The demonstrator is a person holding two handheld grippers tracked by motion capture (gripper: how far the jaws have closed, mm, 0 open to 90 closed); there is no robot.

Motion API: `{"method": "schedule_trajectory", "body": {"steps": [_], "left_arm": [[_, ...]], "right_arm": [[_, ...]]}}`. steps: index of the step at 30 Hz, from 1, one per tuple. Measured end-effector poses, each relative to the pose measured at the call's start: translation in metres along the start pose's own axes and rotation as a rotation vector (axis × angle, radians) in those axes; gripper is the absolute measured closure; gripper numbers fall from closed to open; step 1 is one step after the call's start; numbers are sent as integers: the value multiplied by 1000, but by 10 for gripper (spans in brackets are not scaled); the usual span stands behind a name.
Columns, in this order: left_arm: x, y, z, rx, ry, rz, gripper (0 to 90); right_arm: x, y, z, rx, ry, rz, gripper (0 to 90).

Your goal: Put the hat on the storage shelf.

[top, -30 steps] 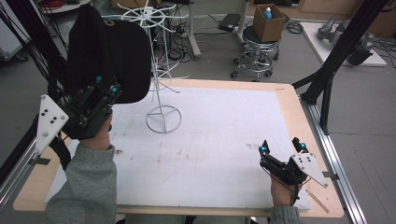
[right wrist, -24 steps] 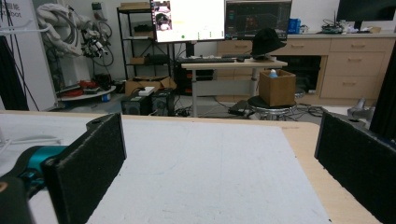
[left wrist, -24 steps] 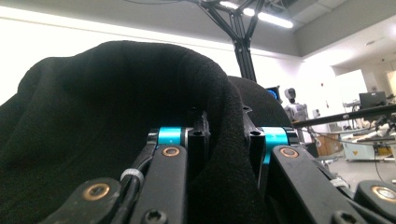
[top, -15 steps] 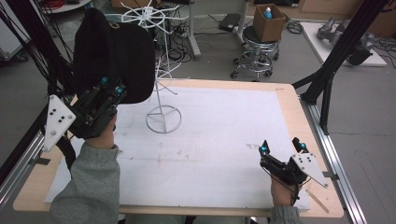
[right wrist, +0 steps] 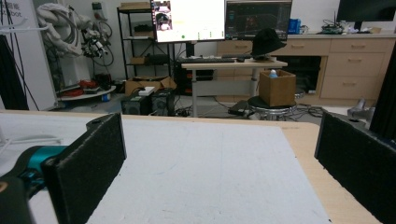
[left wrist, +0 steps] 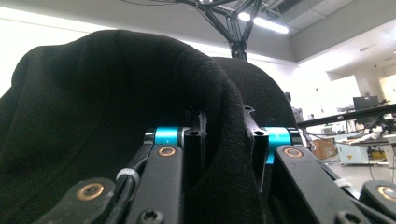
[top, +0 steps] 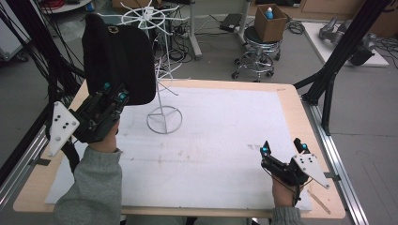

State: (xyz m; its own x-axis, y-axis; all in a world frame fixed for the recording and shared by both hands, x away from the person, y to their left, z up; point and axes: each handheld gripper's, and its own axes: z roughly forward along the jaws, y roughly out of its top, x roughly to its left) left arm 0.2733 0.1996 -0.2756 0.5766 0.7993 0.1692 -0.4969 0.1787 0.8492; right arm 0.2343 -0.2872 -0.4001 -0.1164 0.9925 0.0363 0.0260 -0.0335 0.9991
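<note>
A black hat point(top: 117, 56) is held up over the table's far left corner, close beside the white wire stand point(top: 164, 119). My left gripper point(top: 115, 91) is shut on the hat's lower edge. In the left gripper view a fold of the hat point(left wrist: 93, 93) runs between the jaws of the left gripper point(left wrist: 226, 121). These jaws have just eased apart a little, with the cloth still pinched. Whether the hat touches the stand's arms I cannot tell. My right gripper point(top: 281, 147) rests low near the table's front right, open, and in its own view the right gripper point(right wrist: 219, 154) has nothing between its pads.
The table point(top: 220, 154) carries a white mat. Behind it stand a stool with a cardboard box point(top: 270, 23), cables on the floor and black frame legs point(top: 328, 79) at the right. In the right gripper view a second black hat point(right wrist: 267, 41) lies on a desk.
My left hand with the hat has shifted slightly to the right, toward the wire stand. The right gripper has stayed where it was.
</note>
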Motion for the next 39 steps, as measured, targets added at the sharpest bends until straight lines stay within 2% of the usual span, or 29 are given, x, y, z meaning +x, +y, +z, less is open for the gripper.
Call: {"method": "schedule_trajectory", "body": {"steps": [12, 24, 39], "left_arm": [[-1, -14, -5, 4, 7, -17, 749], [0, -17, -7, 19, 11, 2, 714], [1, -20, -12, 15, 17, -1, 662]], "right_arm": [[0, 0, 0, -1, -1, -1, 10], [0, 0, 0, 0, -2, -1, 9], [0, 0, 0, 0, -2, -5, 10]]}}
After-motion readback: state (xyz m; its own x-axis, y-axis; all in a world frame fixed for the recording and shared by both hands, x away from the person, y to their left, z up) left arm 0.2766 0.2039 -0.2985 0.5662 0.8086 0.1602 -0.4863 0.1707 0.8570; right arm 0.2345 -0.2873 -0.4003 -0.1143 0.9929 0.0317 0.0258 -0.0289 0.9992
